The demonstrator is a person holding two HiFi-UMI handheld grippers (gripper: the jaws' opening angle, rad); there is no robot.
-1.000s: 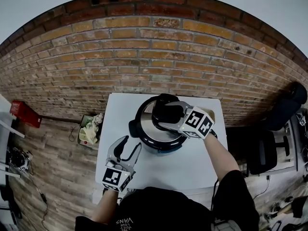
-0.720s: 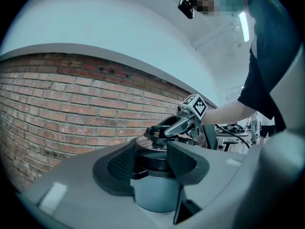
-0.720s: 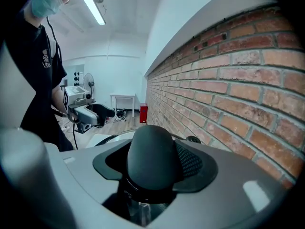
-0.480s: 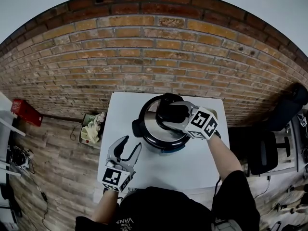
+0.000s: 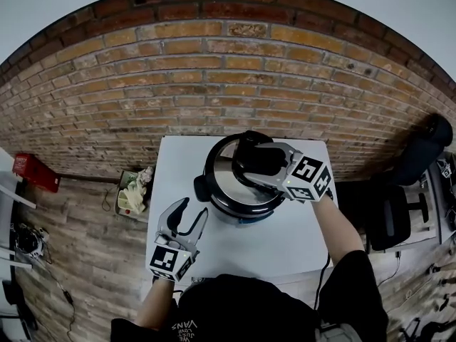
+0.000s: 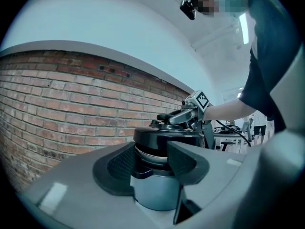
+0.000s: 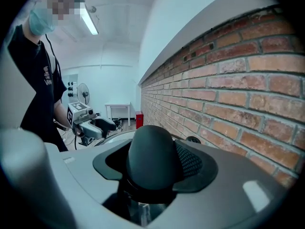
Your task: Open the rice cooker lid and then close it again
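A rice cooker (image 5: 236, 206) with a steel lid (image 5: 216, 179) stands at the back of the white table (image 5: 285, 244). My right gripper (image 5: 251, 164) comes in from the right and is shut on the lid's black knob (image 5: 254, 157). In the right gripper view the knob (image 7: 148, 159) fills the gap between the jaws. In the left gripper view the lid (image 6: 167, 138) sits a little above the pot body (image 6: 155, 194). My left gripper (image 5: 189, 216) hovers open and empty over the table's front left, pointing at the cooker.
A brick wall (image 5: 214, 84) runs right behind the table. On the floor to the left lie a red box (image 5: 35, 171) and a bin of rags (image 5: 132, 194). A black office chair (image 5: 388, 223) stands to the right of the table.
My right gripper has risen with the lid's knob in its jaws, and the lid has come up with it. The left gripper has stayed where it was.
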